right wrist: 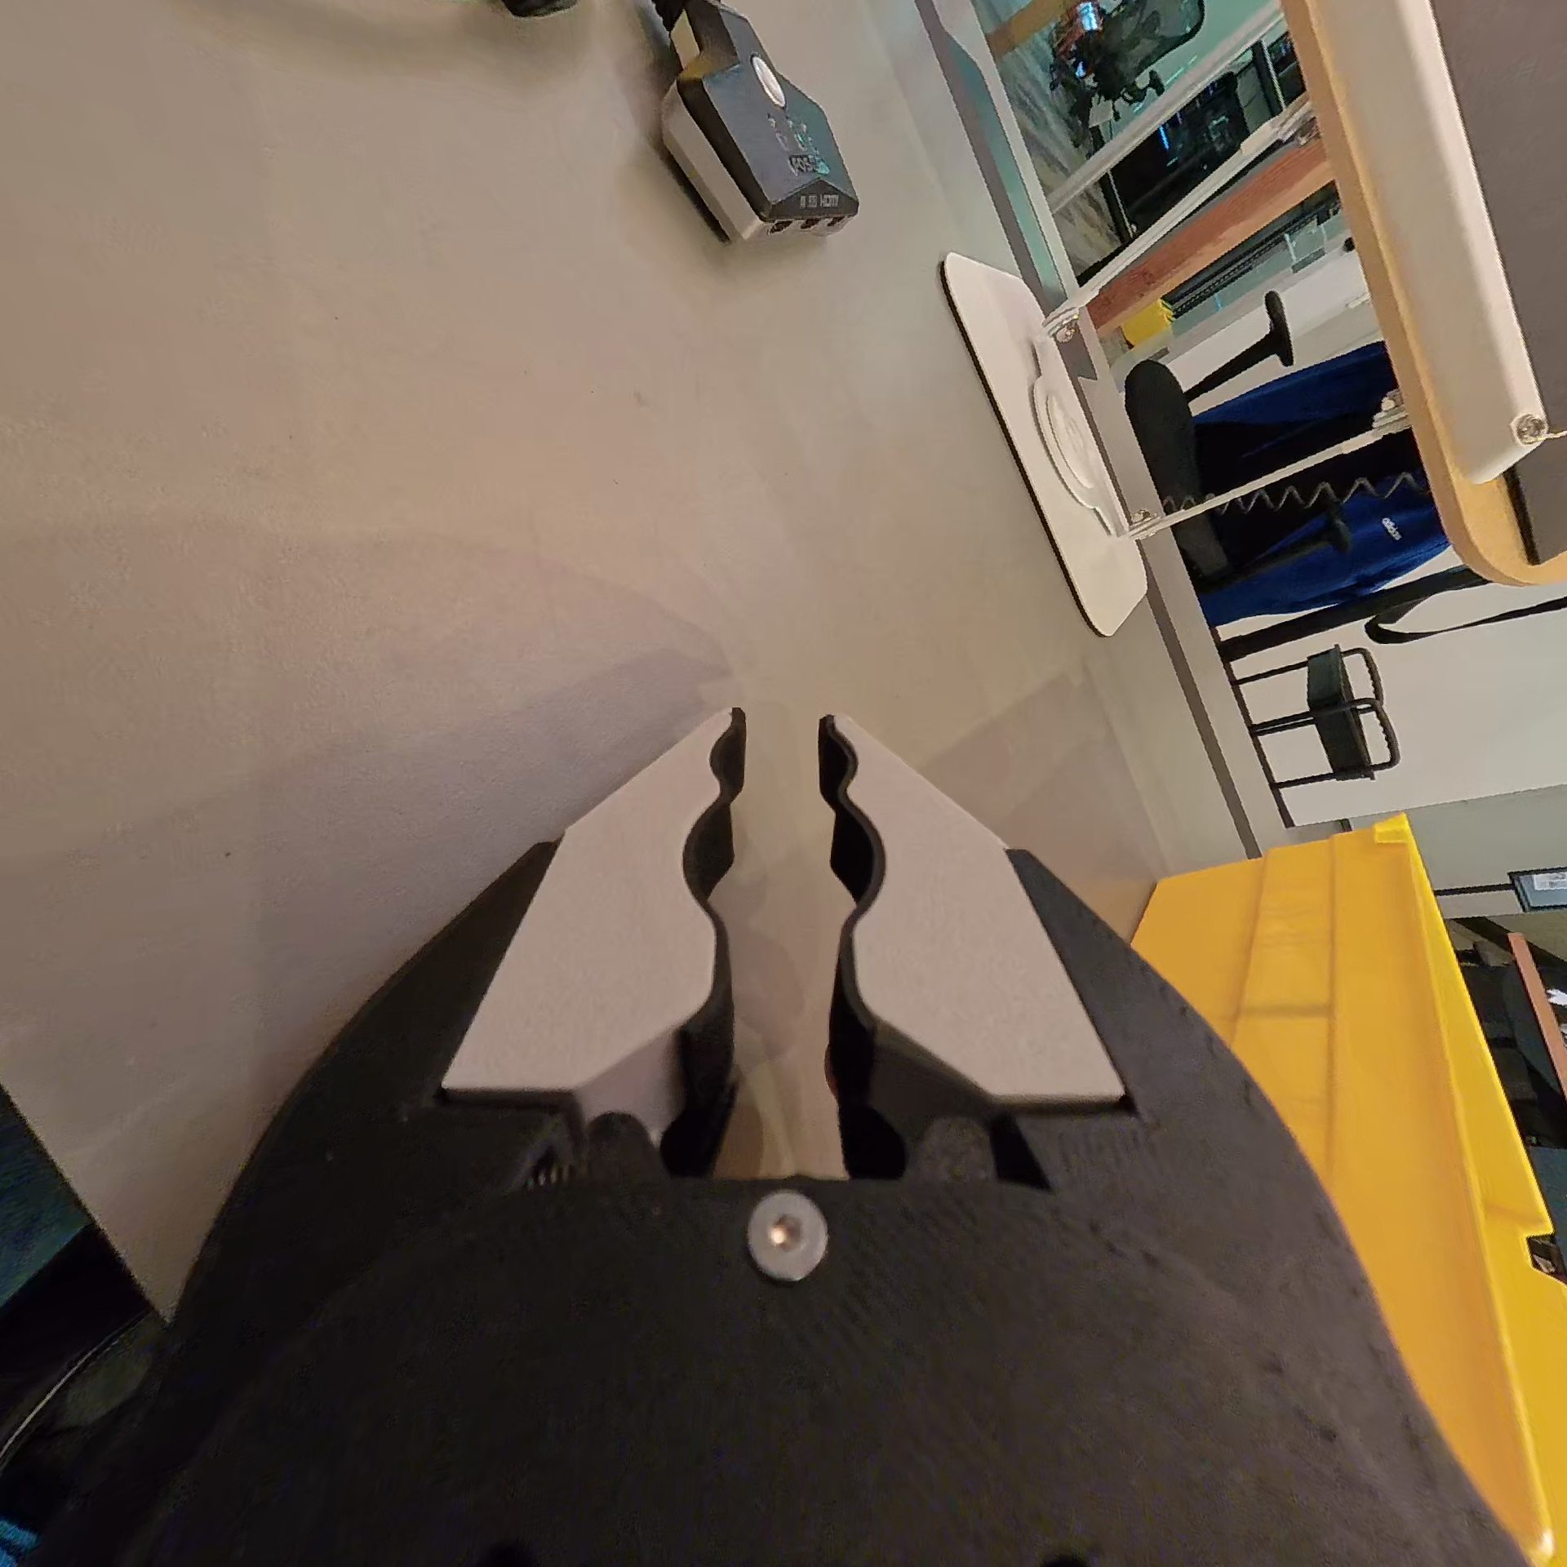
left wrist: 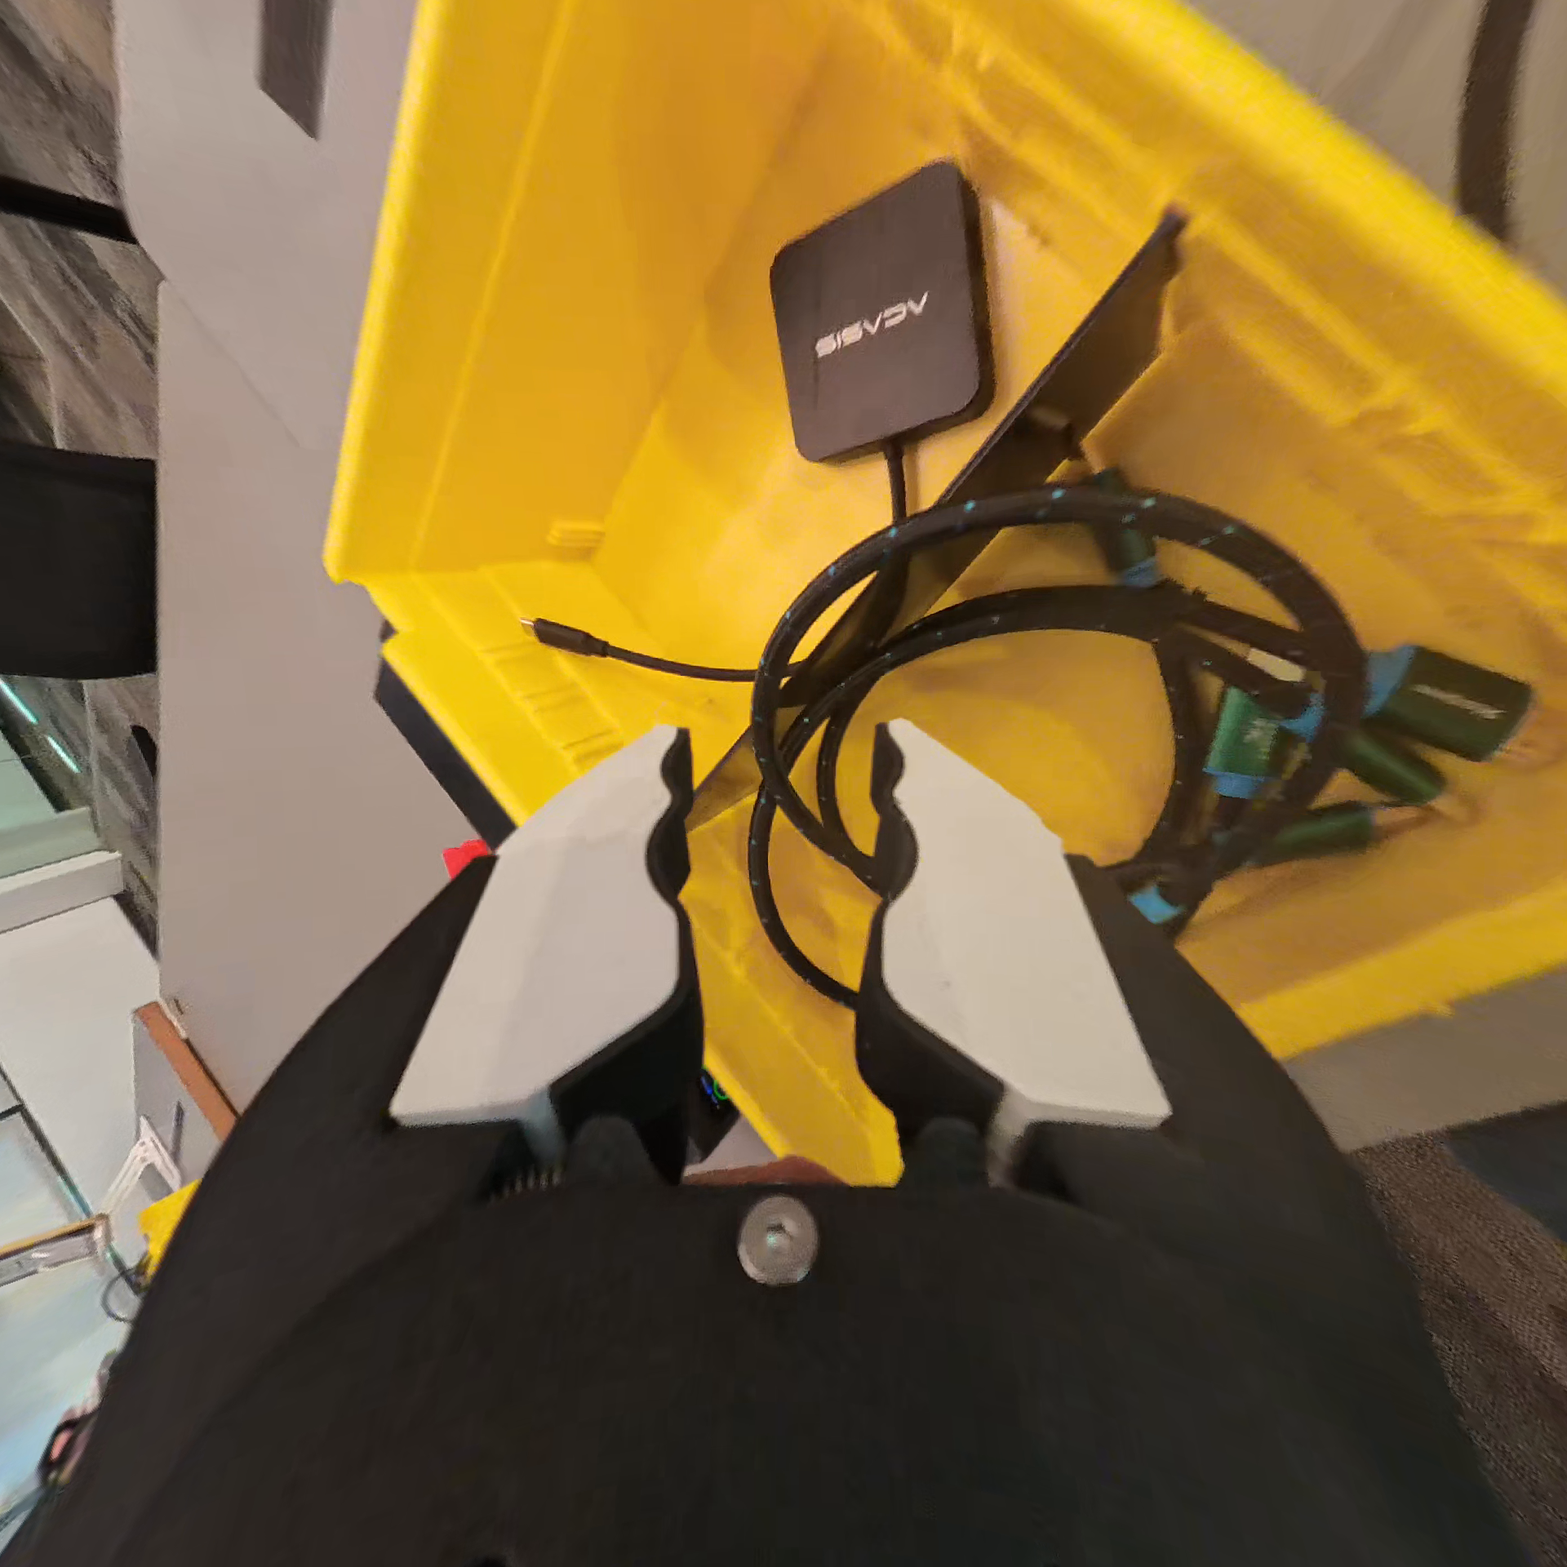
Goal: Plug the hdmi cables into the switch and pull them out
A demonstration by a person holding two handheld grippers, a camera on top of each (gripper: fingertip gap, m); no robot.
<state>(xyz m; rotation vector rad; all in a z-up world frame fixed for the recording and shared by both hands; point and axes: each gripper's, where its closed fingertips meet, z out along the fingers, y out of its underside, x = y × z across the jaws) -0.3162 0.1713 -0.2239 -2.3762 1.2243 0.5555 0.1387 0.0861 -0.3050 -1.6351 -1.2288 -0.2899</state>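
Now, left wrist view: left claw (left wrist: 780,746) hovering wide open, empty, over coiled hdmi cables (left wrist: 1060,678) lying in yellow bin (left wrist: 593,297). Right wrist view: right claw (right wrist: 780,721) gaping narrowly, gripping nothing; switch (right wrist: 755,144) sitting on counter (right wrist: 339,424), well ahead. Nothing plugged yet; whole task remaining.

Warm indoor light, motion blur on the yellow bin (left wrist: 1272,254), wide-angle bending at the edges.
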